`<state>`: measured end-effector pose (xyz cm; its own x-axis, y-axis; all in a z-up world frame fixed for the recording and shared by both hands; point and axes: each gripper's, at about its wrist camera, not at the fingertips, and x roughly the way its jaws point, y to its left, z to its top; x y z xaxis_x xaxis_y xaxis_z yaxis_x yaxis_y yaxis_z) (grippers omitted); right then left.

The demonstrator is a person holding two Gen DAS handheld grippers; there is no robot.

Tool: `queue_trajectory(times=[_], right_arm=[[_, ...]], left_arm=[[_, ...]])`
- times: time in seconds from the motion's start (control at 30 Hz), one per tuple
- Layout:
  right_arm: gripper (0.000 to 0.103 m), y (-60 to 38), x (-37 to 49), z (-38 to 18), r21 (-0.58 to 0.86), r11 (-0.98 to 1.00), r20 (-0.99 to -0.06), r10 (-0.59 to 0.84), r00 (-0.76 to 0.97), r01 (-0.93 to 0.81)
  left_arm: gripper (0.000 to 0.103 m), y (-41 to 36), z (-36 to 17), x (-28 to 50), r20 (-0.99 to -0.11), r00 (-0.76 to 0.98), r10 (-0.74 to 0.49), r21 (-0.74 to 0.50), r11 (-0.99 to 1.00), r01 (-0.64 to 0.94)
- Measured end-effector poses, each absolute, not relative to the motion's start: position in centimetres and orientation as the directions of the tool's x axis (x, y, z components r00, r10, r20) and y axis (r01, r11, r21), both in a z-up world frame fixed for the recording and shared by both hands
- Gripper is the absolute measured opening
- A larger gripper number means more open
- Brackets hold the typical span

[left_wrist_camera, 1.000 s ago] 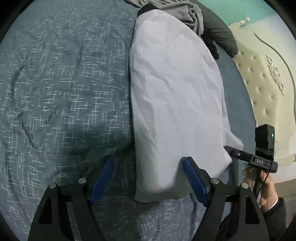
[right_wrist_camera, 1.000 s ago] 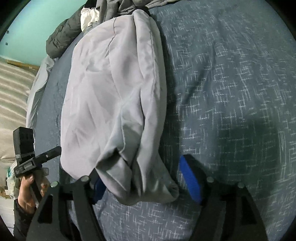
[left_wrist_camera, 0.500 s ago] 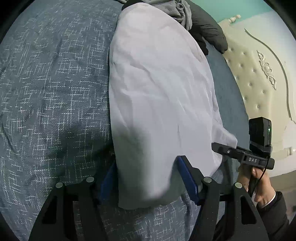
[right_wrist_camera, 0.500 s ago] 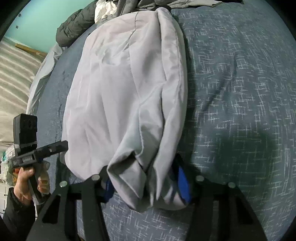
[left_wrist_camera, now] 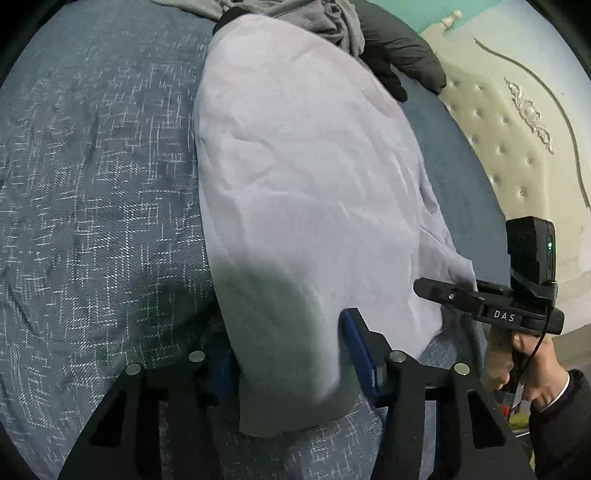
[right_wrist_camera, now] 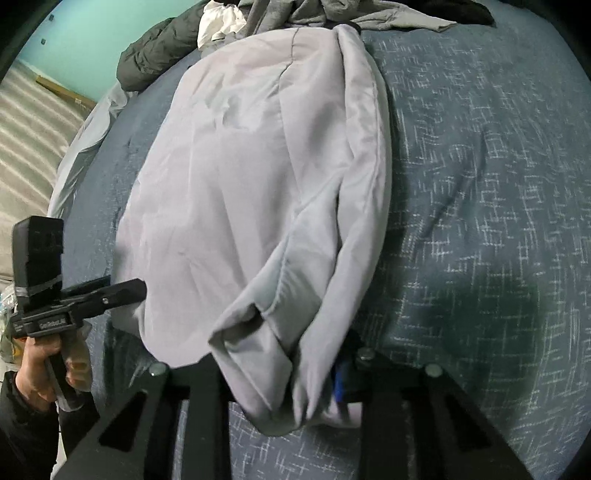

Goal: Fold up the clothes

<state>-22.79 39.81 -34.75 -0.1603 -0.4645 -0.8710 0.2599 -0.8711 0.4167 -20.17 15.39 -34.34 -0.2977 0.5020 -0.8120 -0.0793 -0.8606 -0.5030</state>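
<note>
A pale grey garment (left_wrist_camera: 306, 184) lies lengthwise on the blue patterned bed cover (left_wrist_camera: 92, 184). My left gripper (left_wrist_camera: 288, 343) is shut on one near corner of it, and the cloth drapes over the blue pads (left_wrist_camera: 360, 354). My right gripper (right_wrist_camera: 280, 369) is shut on the bunched other corner of the garment (right_wrist_camera: 240, 177), so only one blue pad (right_wrist_camera: 338, 380) shows. Each gripper also appears in the other view, held by a hand: the right gripper (left_wrist_camera: 443, 291) and the left gripper (right_wrist_camera: 125, 290).
A pile of grey clothes (left_wrist_camera: 325, 22) and a dark jacket (left_wrist_camera: 402, 55) lie at the far end of the garment. A cream tufted headboard (left_wrist_camera: 517, 129) stands to the right. The bed cover (right_wrist_camera: 480, 184) stretches wide beside the garment. White cloth (right_wrist_camera: 218, 26) sits in the pile.
Both grippers moved forward over the garment's near end and their jaws narrowed onto it. The cloth now bunches and drapes over the fingers.
</note>
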Motion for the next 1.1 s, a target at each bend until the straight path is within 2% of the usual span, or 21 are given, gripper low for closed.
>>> queue_trajectory(times=[0.07, 0.17, 0.23, 0.3, 0.4, 0.53, 0.77, 1.1], right_arm=[[0.036, 39.6, -22.8, -35.6, 0.443, -0.866, -0.864, -0.481, -0.15, 0.232], [0.037, 39.2, -22.6, -35.2, 0.441, -0.866, -0.859, -0.484, -0.17, 0.236], [0.034, 38.9, -22.4, -34.5, 0.43, -0.867, -0.856, -0.48, -0.191, 0.251], [0.022, 38.7, -22.2, -33.9, 0.419, -0.869, -0.853, -0.476, -0.212, 0.265], [0.015, 38.2, -22.0, -32.9, 0.401, -0.87, -0.848, -0.471, -0.244, 0.285], [0.013, 37.8, -21.7, -31.4, 0.378, -0.872, -0.838, -0.465, -0.286, 0.311], [0.012, 40.6, -22.1, -24.3, 0.336, -0.871, -0.807, -0.463, -0.367, 0.359], [0.012, 50.3, -22.9, -17.1, 0.222, -0.9, -0.785, -0.394, -0.479, 0.375]], left_arm=[[0.059, 15.5, -34.9, -20.7, -0.807, -0.297, 0.511, -0.514, -0.855, -0.073], [0.059, 16.6, -34.5, -20.6, -0.813, -0.316, 0.489, -0.486, -0.869, -0.093], [0.057, 17.4, -34.1, -20.5, -0.818, -0.329, 0.471, -0.463, -0.88, -0.107], [0.051, 17.8, -33.4, -20.4, -0.82, -0.345, 0.457, -0.445, -0.888, -0.12], [0.042, 18.7, -31.5, -20.3, -0.821, -0.379, 0.427, -0.402, -0.904, -0.148], [0.037, 20.3, -27.7, -20.1, -0.809, -0.432, 0.398, -0.349, -0.917, -0.193], [0.036, 22.7, -20.8, -19.4, -0.762, -0.496, 0.417, -0.316, -0.908, -0.276], [0.036, 30.6, -14.4, -21.1, -0.714, -0.518, 0.471, -0.301, -0.874, -0.381]])
